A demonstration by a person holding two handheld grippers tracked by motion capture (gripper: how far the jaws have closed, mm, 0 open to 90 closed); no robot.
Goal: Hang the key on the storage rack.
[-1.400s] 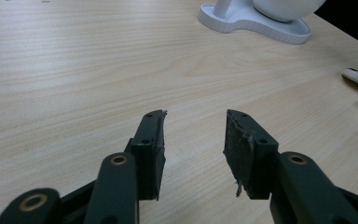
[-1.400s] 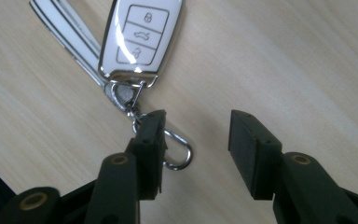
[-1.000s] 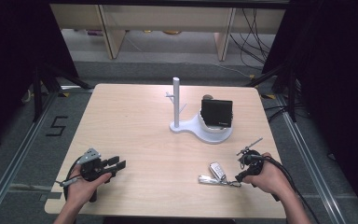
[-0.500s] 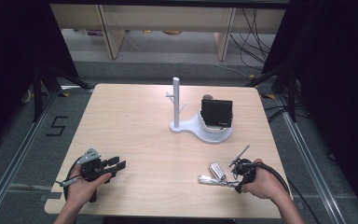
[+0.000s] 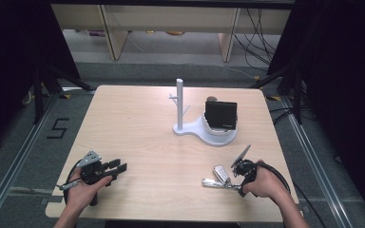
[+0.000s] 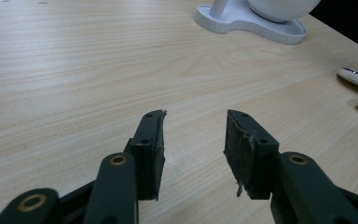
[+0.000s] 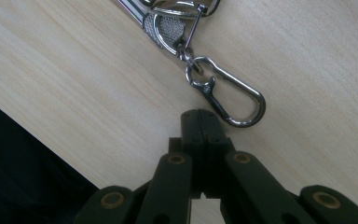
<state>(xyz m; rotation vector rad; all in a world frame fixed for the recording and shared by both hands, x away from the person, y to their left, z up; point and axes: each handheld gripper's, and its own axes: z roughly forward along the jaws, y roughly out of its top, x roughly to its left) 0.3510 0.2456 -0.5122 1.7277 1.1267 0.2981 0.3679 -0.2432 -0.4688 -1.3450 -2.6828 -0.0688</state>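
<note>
A silver key fob on a key ring (image 5: 221, 175) lies near the table's front right. Its steel carabiner (image 7: 228, 95) rests flat on the wood, clipped to a mesh tag (image 7: 165, 28). My right gripper (image 7: 199, 114) is shut with nothing between its jaws, and its tip sits just beside the carabiner's lower edge. In the high view the right gripper (image 5: 241, 186) points down at the keys from the right. My left gripper (image 6: 196, 116) stands open over bare wood at the front left (image 5: 116, 168), far from the keys.
A white stand (image 5: 179, 107) with an upright post sits mid-table at the back. A black box (image 5: 221, 115) rests on the stand's round base. The table's front edge (image 7: 37, 135) runs close behind the right gripper. Dark floor and cables surround the table.
My right hand has come back and down toward the key ring, bringing its jaws to the carabiner. The left gripper has stayed in place.
</note>
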